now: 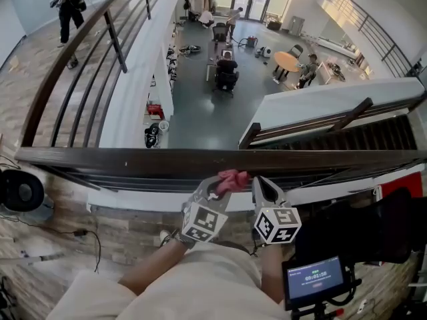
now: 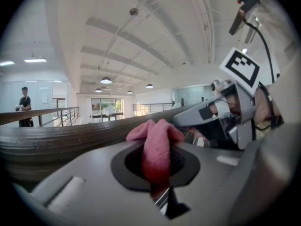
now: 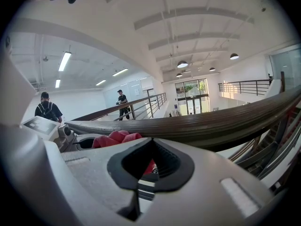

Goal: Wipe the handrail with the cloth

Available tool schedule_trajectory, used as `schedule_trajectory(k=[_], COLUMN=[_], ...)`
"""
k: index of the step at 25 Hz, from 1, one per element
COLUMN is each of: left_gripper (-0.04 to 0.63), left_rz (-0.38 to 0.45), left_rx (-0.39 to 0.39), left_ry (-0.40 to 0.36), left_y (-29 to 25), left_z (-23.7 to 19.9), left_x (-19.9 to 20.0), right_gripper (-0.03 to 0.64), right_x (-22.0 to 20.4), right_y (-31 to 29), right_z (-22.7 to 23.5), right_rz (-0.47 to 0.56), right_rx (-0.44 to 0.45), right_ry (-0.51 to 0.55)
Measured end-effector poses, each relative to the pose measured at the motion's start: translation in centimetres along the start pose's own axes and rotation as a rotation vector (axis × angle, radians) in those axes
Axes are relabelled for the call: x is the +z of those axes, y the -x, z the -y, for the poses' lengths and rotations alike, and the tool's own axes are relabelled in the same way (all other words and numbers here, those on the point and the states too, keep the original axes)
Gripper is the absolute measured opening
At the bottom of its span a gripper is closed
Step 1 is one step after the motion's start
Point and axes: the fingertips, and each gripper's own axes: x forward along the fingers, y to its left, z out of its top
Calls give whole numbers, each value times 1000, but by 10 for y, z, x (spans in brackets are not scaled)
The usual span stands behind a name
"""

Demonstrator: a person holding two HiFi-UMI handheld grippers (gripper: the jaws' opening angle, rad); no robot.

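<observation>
A dark wooden handrail (image 1: 133,159) runs across the head view just in front of both grippers. My left gripper (image 1: 217,183) is shut on a pink cloth (image 1: 233,179), which is bunched up at the near edge of the rail. In the left gripper view the cloth (image 2: 157,142) bulges out of the closed jaws, with the handrail (image 2: 51,142) right behind it. My right gripper (image 1: 264,187) is close beside the left one, shut with nothing in it. From the right gripper view the cloth (image 3: 115,137) shows to the left, below the handrail (image 3: 211,124).
Beyond the rail is a drop to an atrium floor (image 1: 200,92) with desks and people. A side railing (image 1: 80,52) leads off at the left, with a person (image 1: 69,9) walking beside it. A black round device (image 1: 20,192) lies at the left; a small screen (image 1: 313,279) sits at the lower right.
</observation>
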Motion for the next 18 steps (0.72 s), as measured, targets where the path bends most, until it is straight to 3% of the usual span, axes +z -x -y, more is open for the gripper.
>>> schedule_trajectory(k=[18], left_gripper=[35], left_rz=[-18], left_rx=[-1], left_ry=[1], left_y=[34], left_z=[-31], left_x=[-12], right_gripper=[3], right_x=[-1], right_y=[-12], right_z=[-45], right_rz=[1], right_rx=[8], right_ry=[-8])
